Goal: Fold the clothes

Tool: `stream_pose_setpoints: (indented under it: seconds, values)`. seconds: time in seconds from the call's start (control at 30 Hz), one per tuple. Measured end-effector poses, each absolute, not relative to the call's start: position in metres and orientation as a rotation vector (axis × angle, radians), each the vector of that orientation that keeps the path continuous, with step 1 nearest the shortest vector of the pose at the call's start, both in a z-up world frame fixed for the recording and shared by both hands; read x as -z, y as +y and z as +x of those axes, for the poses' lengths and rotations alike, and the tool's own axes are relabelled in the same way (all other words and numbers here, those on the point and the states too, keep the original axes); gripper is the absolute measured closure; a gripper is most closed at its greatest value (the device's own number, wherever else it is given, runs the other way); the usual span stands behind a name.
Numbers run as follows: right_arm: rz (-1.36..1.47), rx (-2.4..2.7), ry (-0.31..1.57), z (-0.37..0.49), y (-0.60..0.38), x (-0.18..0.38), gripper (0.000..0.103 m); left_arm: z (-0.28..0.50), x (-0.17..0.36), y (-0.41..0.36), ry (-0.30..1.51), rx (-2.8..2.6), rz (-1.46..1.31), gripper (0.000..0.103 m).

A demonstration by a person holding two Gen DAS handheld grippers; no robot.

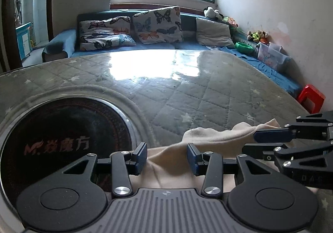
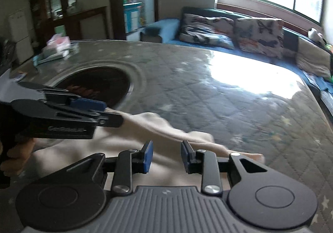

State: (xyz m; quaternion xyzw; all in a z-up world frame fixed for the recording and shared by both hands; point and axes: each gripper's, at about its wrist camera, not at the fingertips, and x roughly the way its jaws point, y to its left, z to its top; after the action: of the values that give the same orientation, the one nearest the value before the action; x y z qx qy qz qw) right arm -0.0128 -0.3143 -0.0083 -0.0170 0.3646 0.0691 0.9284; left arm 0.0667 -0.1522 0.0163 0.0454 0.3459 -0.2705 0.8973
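A cream garment (image 1: 210, 139) lies crumpled on the quilted grey table cover near the front edge. My left gripper (image 1: 166, 159) hovers over its left part. Its blue pads stand apart, fabric shows in the gap, and neither pad presses on it. In the right wrist view the garment (image 2: 158, 126) runs as a raised ridge from the left gripper (image 2: 108, 114) to my right gripper (image 2: 167, 157). The right jaws are also apart above the cloth and grip nothing. The right gripper (image 1: 268, 142) reaches in from the right at the garment's far corner.
A round dark inset (image 1: 62, 141) with red lettering sits in the table at left. Boxes and papers (image 2: 56, 49) lie at the far left edge. A blue sofa with butterfly cushions (image 1: 156, 24) runs behind the table, and a red stool (image 1: 311, 97) stands at right.
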Motion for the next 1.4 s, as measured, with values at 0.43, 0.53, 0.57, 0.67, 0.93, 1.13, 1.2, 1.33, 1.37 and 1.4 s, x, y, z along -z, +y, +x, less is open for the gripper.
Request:
stream_pose_setpoints:
  seconds: [0.43,0.53,0.57,0.67,0.93,1.13,1.2,1.33,1.37,1.4]
  values:
    - [-0.075,-0.167,0.762,-0.032,-0.314,-0.001,0.073,0.052,-0.026,-0.150,0.706,0.577,0.109,0.057]
    - [-0.095,-0.180,0.763,-0.052,-0.308,-0.005,0.073,0.029,-0.033,-0.143,0.682,0.620,0.113,0.057]
    - [-0.096,-0.184,0.763,-0.059,-0.306,-0.006,0.073,0.020,-0.034,-0.141,0.675,0.634,0.113,0.057]
    - [-0.090,-0.186,0.763,-0.075,-0.303,-0.006,0.073,-0.004,-0.033,-0.137,0.670,0.663,0.116,0.057]
    - [-0.090,-0.175,0.768,-0.089,-0.291,0.017,0.074,-0.031,-0.013,-0.141,0.658,0.651,0.171,0.057]
    - [-0.113,-0.165,0.739,-0.094,-0.290,0.016,0.074,-0.038,-0.009,-0.144,0.634,0.643,0.198,0.057]
    - [-0.108,-0.168,0.725,-0.102,-0.292,0.010,0.074,-0.038,-0.014,-0.140,0.632,0.645,0.177,0.057]
    - [-0.104,-0.154,0.728,-0.112,-0.298,0.006,0.074,-0.040,-0.017,-0.136,0.624,0.645,0.164,0.057]
    - [-0.097,-0.148,0.736,-0.113,-0.301,0.008,0.074,-0.039,-0.015,-0.137,0.631,0.643,0.164,0.057]
    - [-0.080,-0.146,0.742,-0.113,-0.303,0.012,0.074,-0.038,-0.011,-0.137,0.642,0.637,0.160,0.057]
